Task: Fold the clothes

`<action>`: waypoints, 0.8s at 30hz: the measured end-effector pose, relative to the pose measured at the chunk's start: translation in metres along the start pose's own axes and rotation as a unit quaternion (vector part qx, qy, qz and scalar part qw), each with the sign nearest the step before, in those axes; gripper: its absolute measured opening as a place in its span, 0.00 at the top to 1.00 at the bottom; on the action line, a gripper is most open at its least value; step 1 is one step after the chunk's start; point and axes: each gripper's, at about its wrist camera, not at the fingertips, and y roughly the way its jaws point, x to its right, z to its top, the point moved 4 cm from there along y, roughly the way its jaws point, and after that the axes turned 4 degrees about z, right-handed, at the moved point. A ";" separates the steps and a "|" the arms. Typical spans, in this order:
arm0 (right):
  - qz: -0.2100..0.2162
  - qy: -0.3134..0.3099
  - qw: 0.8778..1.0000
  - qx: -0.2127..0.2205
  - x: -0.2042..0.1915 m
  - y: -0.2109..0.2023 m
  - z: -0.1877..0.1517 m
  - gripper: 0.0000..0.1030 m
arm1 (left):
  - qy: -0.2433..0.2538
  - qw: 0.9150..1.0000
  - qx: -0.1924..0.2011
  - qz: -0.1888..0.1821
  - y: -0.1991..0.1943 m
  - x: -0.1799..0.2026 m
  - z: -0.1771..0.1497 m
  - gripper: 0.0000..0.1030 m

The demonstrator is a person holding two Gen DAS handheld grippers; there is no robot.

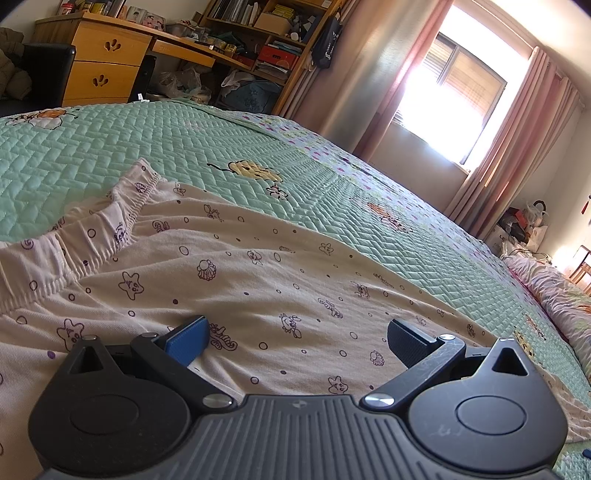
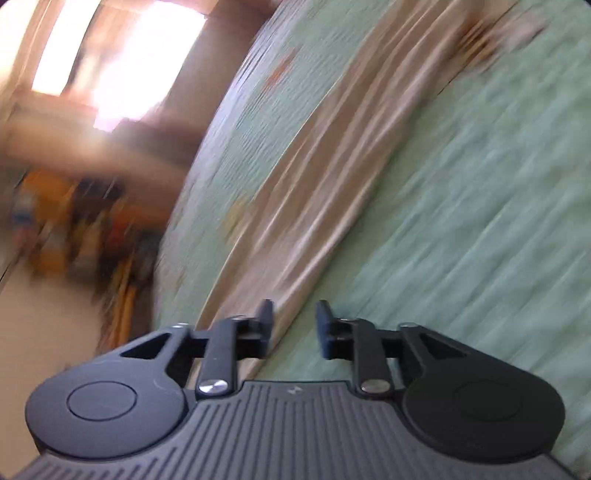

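Note:
Pale pink pyjama trousers [image 1: 229, 280] with small purple doodles lie flat on the green quilted bedspread [image 1: 184, 140]. Their gathered elastic waistband [image 1: 110, 221] is at the left. My left gripper [image 1: 297, 328] hovers low over the trousers with its jaws wide open and nothing pinched between them. The right wrist view is badly blurred. There a long strip of the same pale cloth [image 2: 332, 166] runs diagonally across the bedspread [image 2: 480, 221]. My right gripper [image 2: 295, 314] stands partly open at the strip's near end, with a clear gap between the fingers and no cloth pressed.
A wooden desk with drawers [image 1: 103, 62] and a crowded bookshelf [image 1: 266, 33] stand beyond the bed's far edge. A bright window with pink curtains [image 1: 509, 147] is at the right. A folded floral blanket [image 1: 554, 295] lies along the bed's right side.

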 end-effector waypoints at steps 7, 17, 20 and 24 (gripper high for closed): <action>-0.006 -0.010 1.000 -0.004 -0.022 0.056 -0.030 0.54 | -0.001 1.000 0.000 -0.001 0.000 0.000 0.000 0.01; -0.028 -0.027 0.999 0.028 -0.012 0.053 -0.030 0.99 | -0.004 1.000 0.001 -0.003 0.000 0.000 0.000 0.01; -0.038 -0.039 0.998 0.010 -0.005 0.044 -0.029 1.00 | -0.004 1.000 0.001 -0.003 0.000 0.000 0.000 0.01; -0.043 -0.053 0.998 0.009 -0.004 0.019 -0.015 0.92 | -0.003 1.000 0.001 -0.003 -0.001 -0.001 0.000 0.01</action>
